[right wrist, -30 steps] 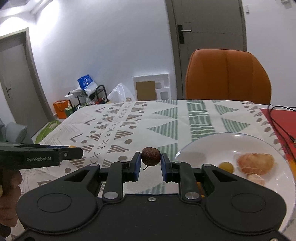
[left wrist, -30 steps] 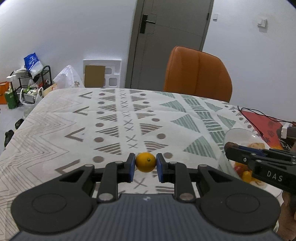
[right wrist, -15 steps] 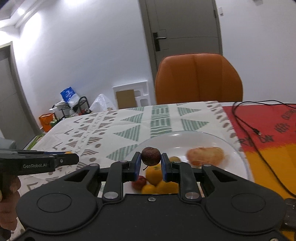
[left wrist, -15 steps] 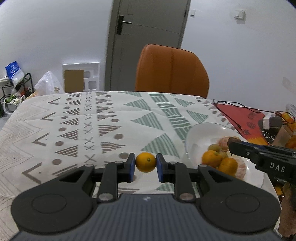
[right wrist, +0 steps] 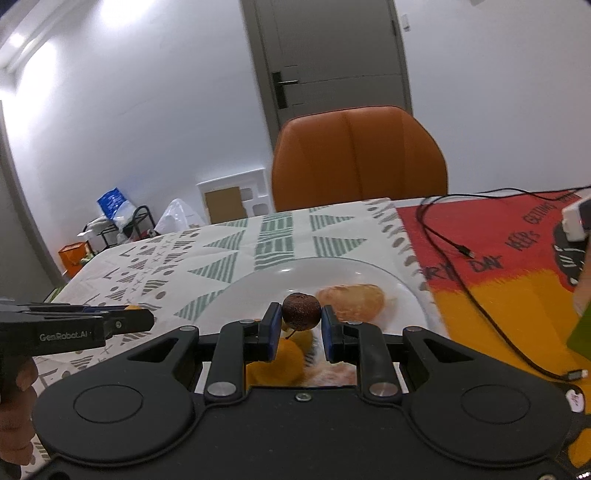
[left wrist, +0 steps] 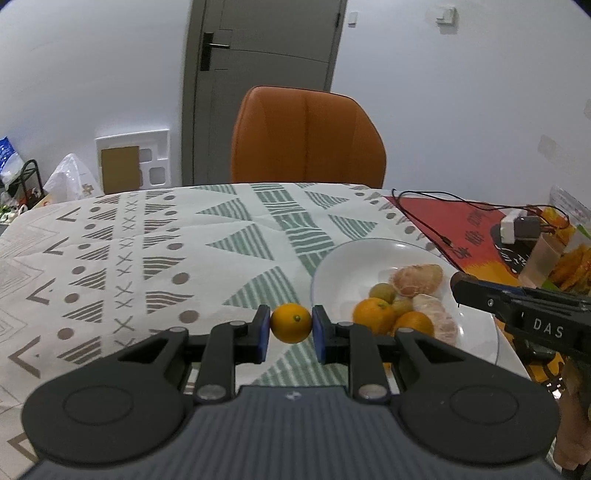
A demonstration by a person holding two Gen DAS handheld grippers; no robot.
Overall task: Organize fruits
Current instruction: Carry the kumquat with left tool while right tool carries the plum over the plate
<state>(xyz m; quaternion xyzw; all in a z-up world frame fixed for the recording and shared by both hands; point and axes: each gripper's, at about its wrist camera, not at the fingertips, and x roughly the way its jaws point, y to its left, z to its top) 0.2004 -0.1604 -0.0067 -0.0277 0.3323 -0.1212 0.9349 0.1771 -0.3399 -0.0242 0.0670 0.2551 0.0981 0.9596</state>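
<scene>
Brightness: the room was evenly and fairly brightly lit, the white walls reading pale grey-blue.
Light source: ceiling light showed as two glaring patches at the upper left of the right wrist view.
Glare: a small highlight sat on the far rim of the plate; the orange chair carried a soft sheen.
Shadows: soft and faint, dimmest under the claw bodies at the near edge.
Blur: the right wrist view was smeared by motion, the fruit on the plate and the door soft; the left wrist view was sharper.
Distortion: fisheye bending curved the door frame and the worktop edges, with dark corners.
</scene>
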